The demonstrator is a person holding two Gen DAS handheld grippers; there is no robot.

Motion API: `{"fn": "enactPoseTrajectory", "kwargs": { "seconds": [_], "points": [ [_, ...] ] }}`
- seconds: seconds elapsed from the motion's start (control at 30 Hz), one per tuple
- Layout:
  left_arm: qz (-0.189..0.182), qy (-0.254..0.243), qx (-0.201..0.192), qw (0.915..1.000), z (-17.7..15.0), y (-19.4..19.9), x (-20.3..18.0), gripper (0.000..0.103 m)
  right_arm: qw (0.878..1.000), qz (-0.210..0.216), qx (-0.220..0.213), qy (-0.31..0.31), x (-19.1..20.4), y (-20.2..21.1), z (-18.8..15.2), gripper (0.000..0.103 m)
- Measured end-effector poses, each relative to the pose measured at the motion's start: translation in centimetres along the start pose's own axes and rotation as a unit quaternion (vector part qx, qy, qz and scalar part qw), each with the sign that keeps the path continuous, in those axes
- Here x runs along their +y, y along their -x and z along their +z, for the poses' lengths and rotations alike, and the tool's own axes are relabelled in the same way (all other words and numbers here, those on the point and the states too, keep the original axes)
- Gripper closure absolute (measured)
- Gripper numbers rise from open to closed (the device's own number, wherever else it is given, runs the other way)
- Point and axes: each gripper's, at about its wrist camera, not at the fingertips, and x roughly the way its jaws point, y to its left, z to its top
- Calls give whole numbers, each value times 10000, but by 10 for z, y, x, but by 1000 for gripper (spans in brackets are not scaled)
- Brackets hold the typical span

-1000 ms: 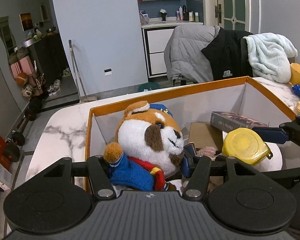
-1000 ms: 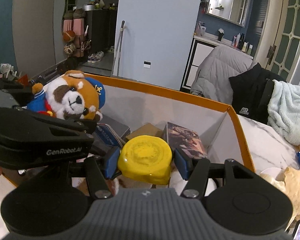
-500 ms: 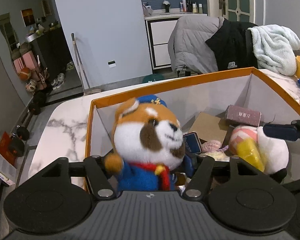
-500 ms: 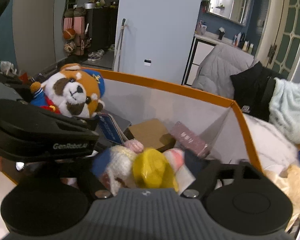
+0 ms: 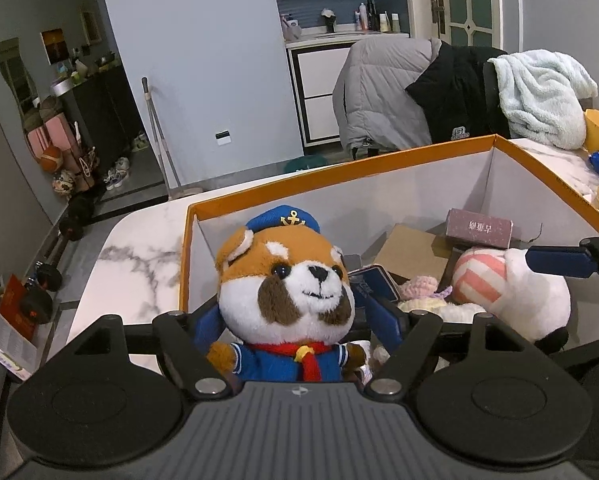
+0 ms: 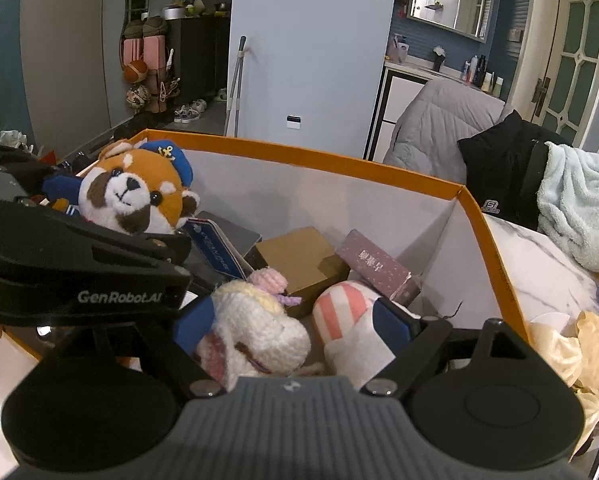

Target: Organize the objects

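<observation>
box crowded: sailor plush fills the near left corner, white knitted toy and pink-striped white plush block the near middle; brown carton and mauve box lie behind. bare floor strip only along the far wall. right of the box, desk partly open, blue towel and jackets at its far edge

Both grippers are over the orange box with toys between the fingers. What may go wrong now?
1. The sailor plush sits between the open left gripper fingers; pulling back may drag it out of the orange box.
2. The right gripper could catch the knitted toy or the striped plush.
</observation>
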Motion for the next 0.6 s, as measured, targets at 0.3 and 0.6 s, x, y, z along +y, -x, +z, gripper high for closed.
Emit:
{"fn": "enactPoseTrajectory", "kwargs": {
  "seconds": [0.3,0.6],
  "points": [
    [-132,224,-238,9994,-1,20,8,14,9998,-43,-180,15,-3,21,-4,16],
    [-280,472,-617,9966,-5,53,15,14,9992,-4,-408,-33,-6,51,-8,16]
  ]
}}
